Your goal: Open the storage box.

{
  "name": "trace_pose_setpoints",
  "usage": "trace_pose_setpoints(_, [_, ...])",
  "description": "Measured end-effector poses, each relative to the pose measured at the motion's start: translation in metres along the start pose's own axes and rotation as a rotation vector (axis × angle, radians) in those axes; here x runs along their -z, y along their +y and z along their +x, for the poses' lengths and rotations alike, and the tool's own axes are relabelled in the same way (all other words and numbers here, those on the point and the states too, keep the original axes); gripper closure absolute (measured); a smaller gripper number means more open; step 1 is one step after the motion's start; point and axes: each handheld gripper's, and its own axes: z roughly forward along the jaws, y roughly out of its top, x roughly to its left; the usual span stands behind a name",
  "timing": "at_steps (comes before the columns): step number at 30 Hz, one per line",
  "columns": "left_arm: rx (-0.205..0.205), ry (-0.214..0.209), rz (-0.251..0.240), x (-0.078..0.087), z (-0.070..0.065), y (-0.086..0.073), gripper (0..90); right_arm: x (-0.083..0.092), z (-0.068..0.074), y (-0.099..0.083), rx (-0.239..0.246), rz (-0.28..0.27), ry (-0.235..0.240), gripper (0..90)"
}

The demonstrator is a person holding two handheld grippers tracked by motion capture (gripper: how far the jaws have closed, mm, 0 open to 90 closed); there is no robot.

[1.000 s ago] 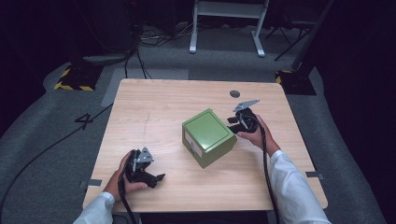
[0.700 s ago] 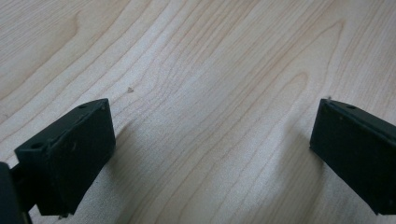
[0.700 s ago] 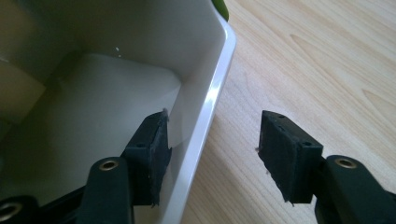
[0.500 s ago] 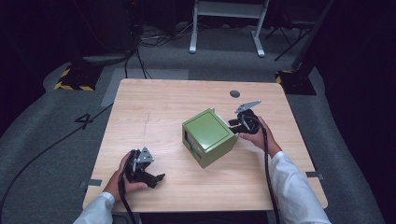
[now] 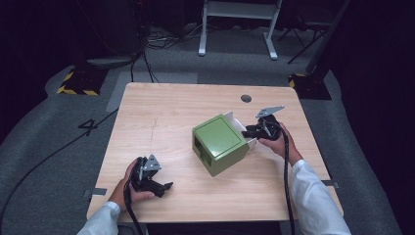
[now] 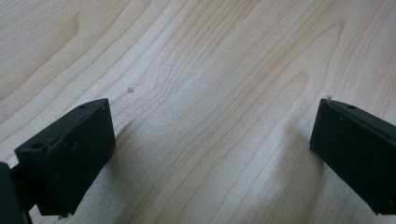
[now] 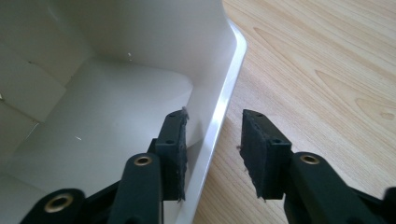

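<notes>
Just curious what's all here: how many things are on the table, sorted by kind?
Green cardboard box with white flap: 1
Black hand-held grippers, left and right: 2
Total on the light wooden table: 3

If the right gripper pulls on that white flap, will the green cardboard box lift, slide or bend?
The thin white flap probably flexes first. The green cardboard box looks hollow and light, so it likely slides or pivots on the smooth wooden table.
</notes>
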Motion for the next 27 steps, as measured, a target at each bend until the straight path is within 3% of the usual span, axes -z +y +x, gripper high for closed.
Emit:
trace_pose_setpoints(13, [0.000,0.000,0.000,0.000,0.000,0.000,0.3,0.007,-0.015,-0.016,-0.035,-0.047,-0.018,67.4])
trace_pose_setpoints(27, [0.002,-0.001,0.000,0.000,0.000,0.000,0.3,0.013,-0.028,-0.026,-0.073,-0.058,-0.080,68.3])
